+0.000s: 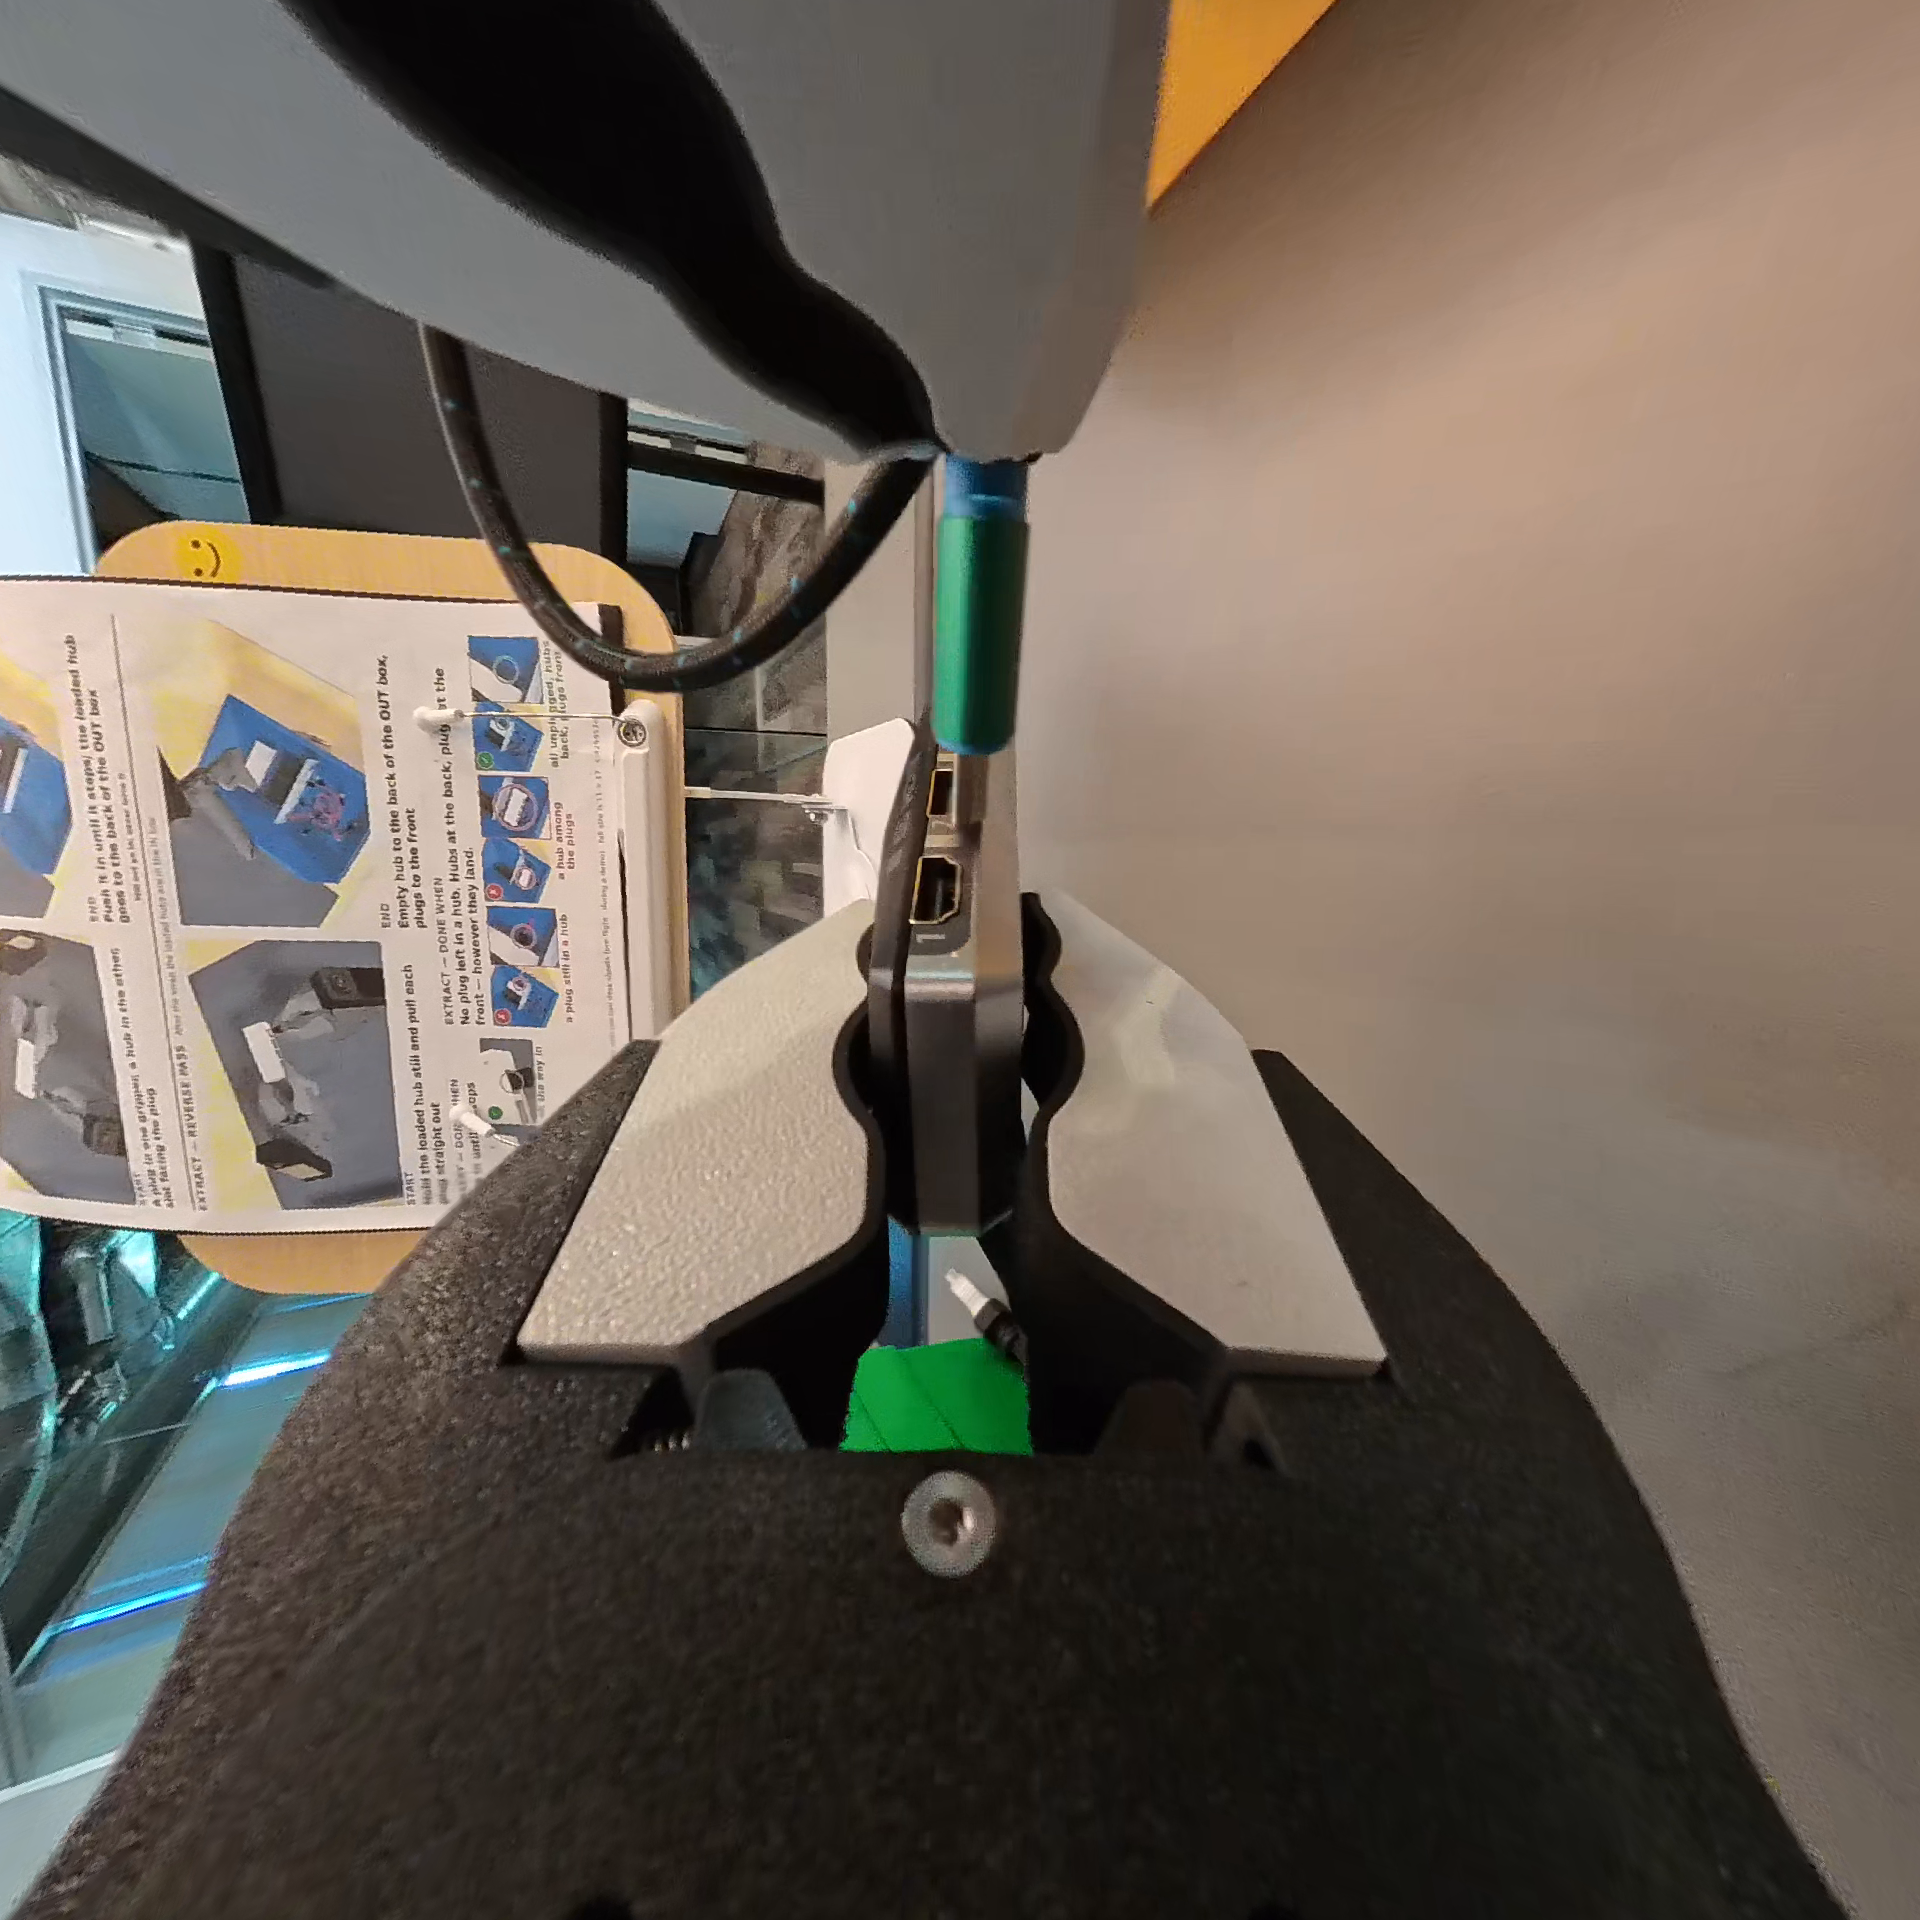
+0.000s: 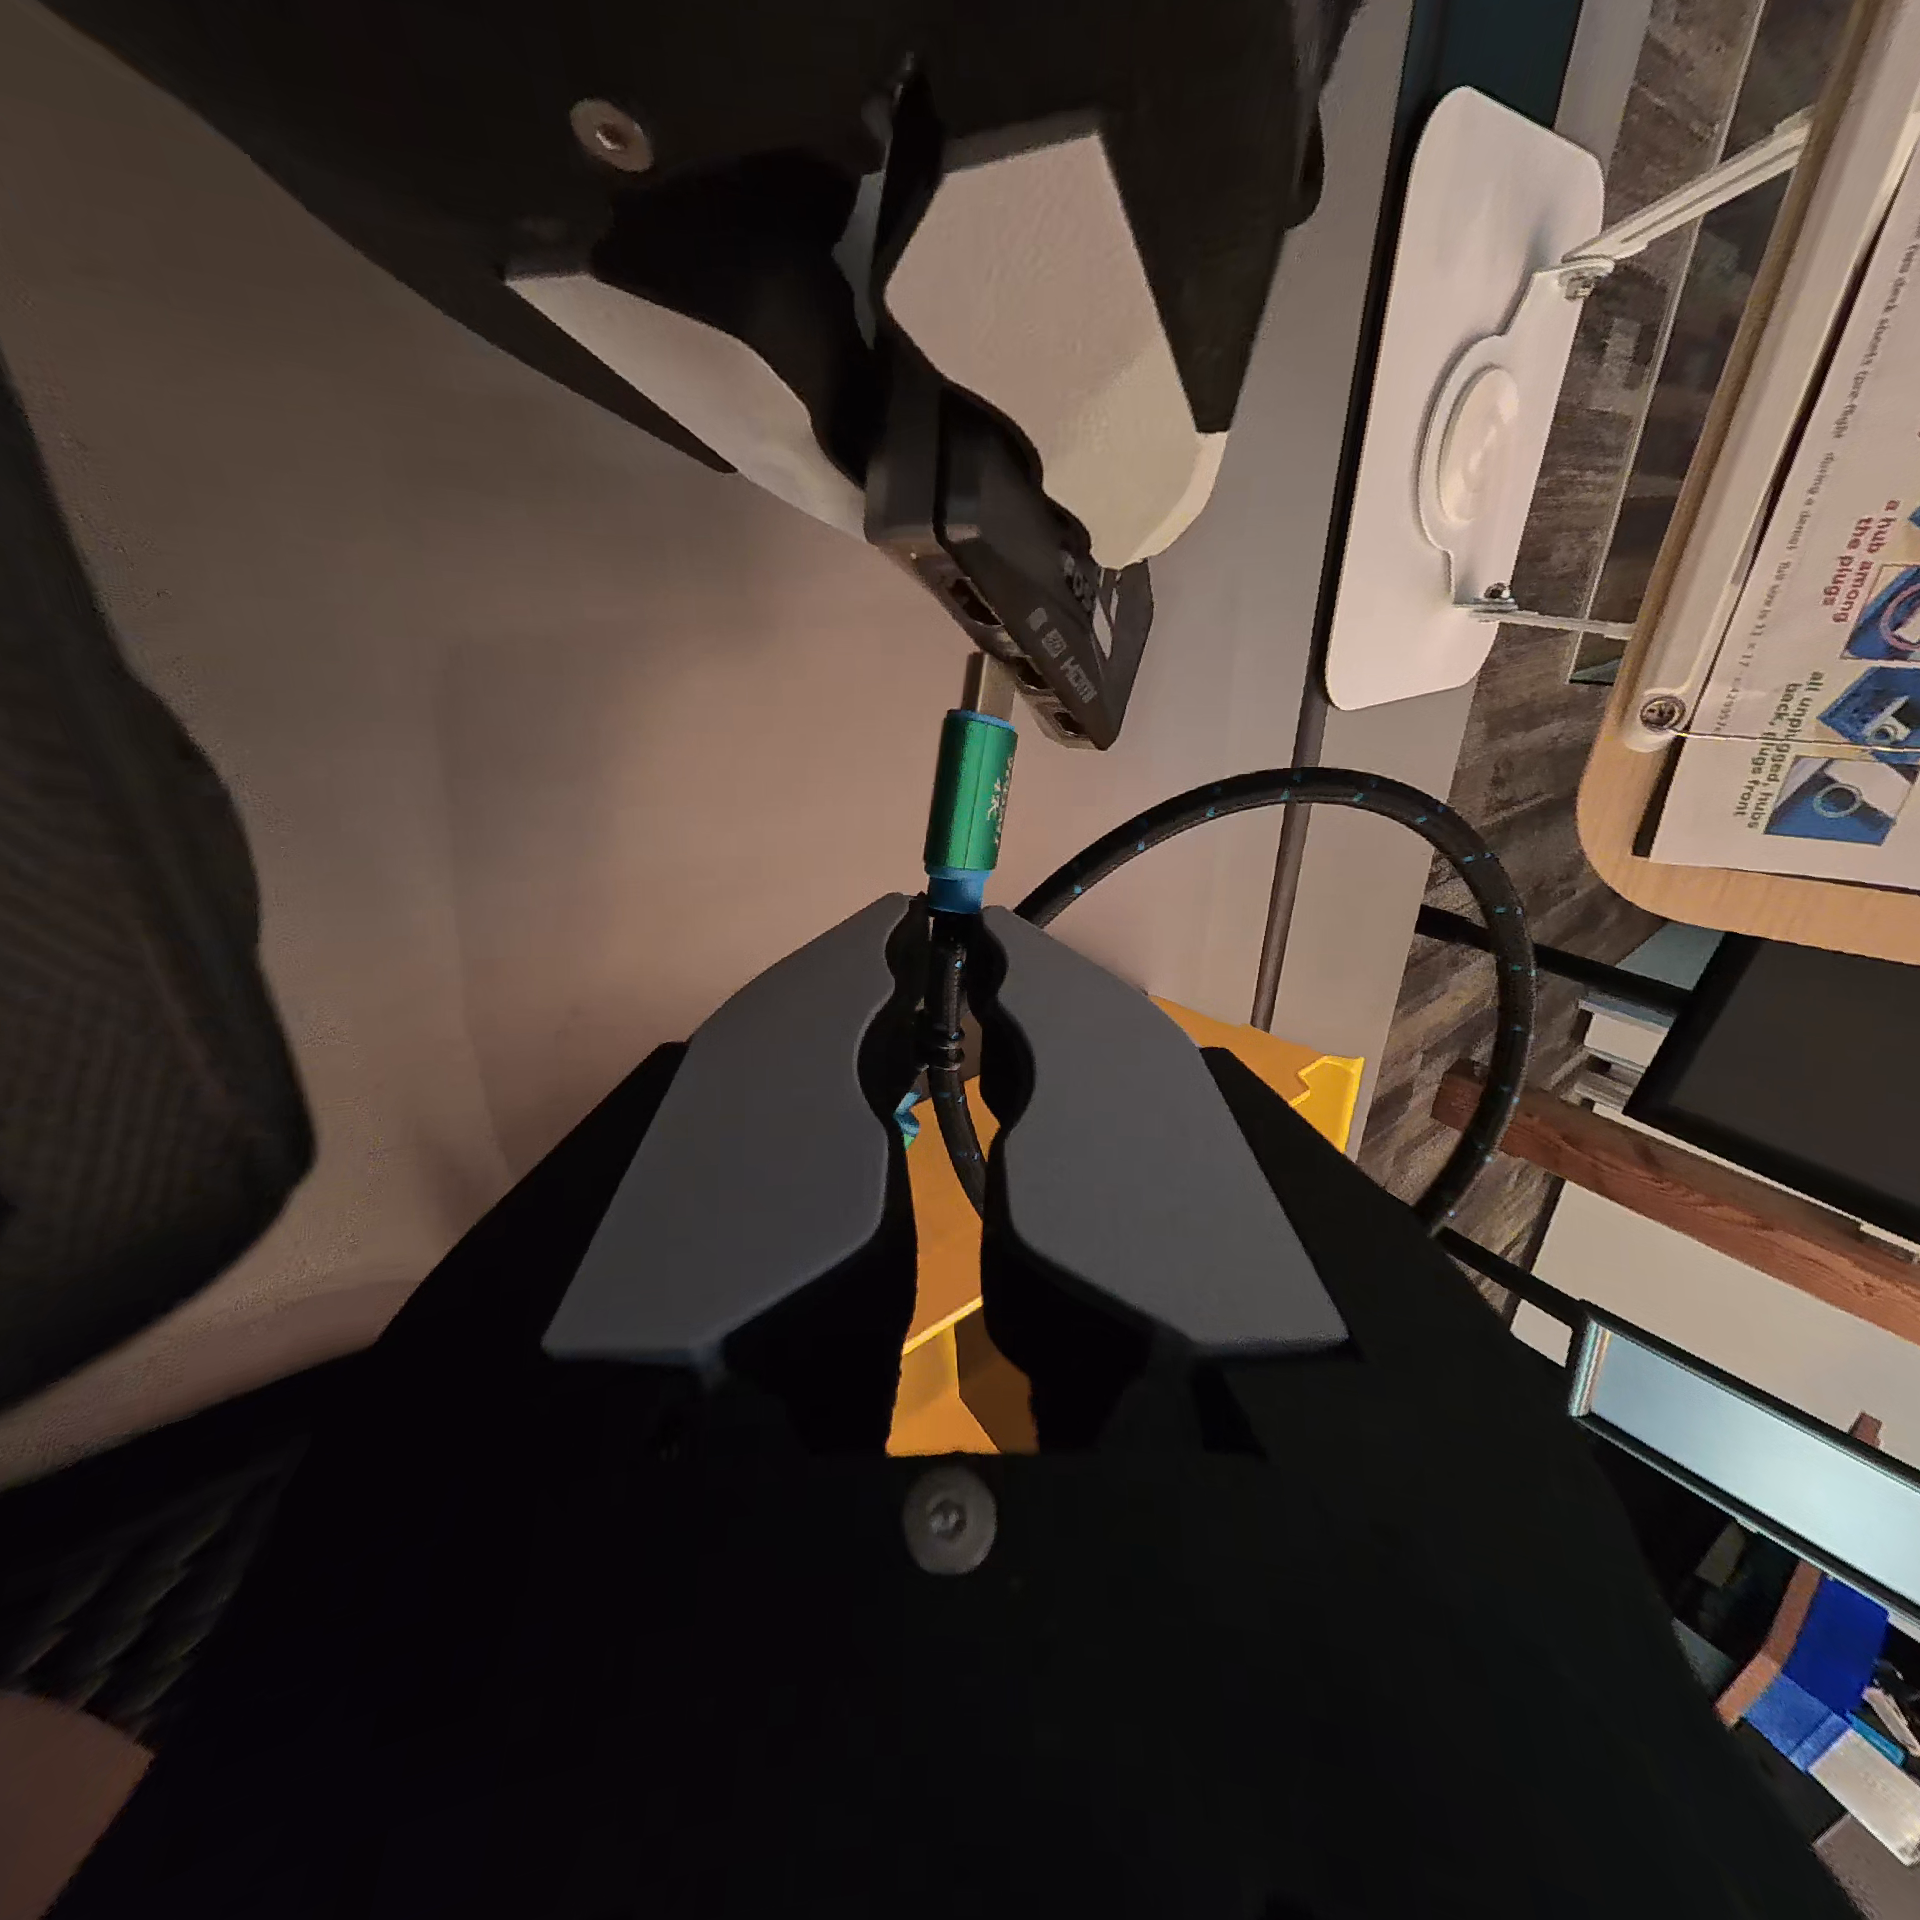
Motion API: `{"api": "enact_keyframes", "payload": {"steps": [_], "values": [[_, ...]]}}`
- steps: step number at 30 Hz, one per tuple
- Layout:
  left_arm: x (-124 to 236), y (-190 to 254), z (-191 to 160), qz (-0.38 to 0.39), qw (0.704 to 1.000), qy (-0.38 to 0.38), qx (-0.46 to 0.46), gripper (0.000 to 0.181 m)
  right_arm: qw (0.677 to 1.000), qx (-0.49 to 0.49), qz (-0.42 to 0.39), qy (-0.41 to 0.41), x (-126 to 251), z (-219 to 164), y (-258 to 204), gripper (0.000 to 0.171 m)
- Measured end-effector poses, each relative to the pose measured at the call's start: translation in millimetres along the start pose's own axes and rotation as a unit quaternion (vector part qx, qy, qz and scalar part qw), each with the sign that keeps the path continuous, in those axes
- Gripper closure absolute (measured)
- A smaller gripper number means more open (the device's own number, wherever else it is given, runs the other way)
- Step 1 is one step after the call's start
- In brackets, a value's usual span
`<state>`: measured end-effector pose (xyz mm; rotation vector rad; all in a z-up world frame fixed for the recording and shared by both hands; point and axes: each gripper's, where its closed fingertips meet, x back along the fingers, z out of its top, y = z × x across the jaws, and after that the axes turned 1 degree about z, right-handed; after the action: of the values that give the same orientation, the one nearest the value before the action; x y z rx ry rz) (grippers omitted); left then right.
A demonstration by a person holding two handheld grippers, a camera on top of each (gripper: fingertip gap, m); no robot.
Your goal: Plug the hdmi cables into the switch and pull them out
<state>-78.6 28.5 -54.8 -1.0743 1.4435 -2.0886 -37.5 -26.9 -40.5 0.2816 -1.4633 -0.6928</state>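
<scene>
My left gripper (image 1: pixel 951 920) is shut on a black HDMI switch (image 1: pixel 940 1049) and holds it edge-on, with its gold-lined ports facing away from me. My right gripper (image 2: pixel 951 909) is shut on a black braided cable (image 2: pixel 1455 862), just behind its green plug (image 2: pixel 971 790). The plug's bare metal tip touches the switch (image 2: pixel 1039 582) at its row of ports, and most of the tip still shows. I cannot tell whether it sits in a port. In the left wrist view the green plug (image 1: pixel 977 634) hangs from the right gripper (image 1: pixel 982 457) above the switch.
A printed instruction sheet on a wooden clipboard (image 1: pixel 312 883) stands behind, also seen in the right wrist view (image 2: pixel 1766 623). Its white stand base (image 2: pixel 1455 416) rests on the grey table (image 1: pixel 1507 727). A yellow bin (image 2: pixel 1299 1091) lies below. A dark sleeve (image 2: pixel 104 935) is at the left.
</scene>
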Motion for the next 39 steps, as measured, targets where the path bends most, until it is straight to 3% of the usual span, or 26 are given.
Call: {"api": "enact_keyframes", "payload": {"steps": [39], "values": [[0.2,9.9,3.7,-0.008,0.999,-0.021,-0.024,0.159,0.999,0.008,-0.007,-0.045,-10.0,-9.7,0.3,0.162]]}}
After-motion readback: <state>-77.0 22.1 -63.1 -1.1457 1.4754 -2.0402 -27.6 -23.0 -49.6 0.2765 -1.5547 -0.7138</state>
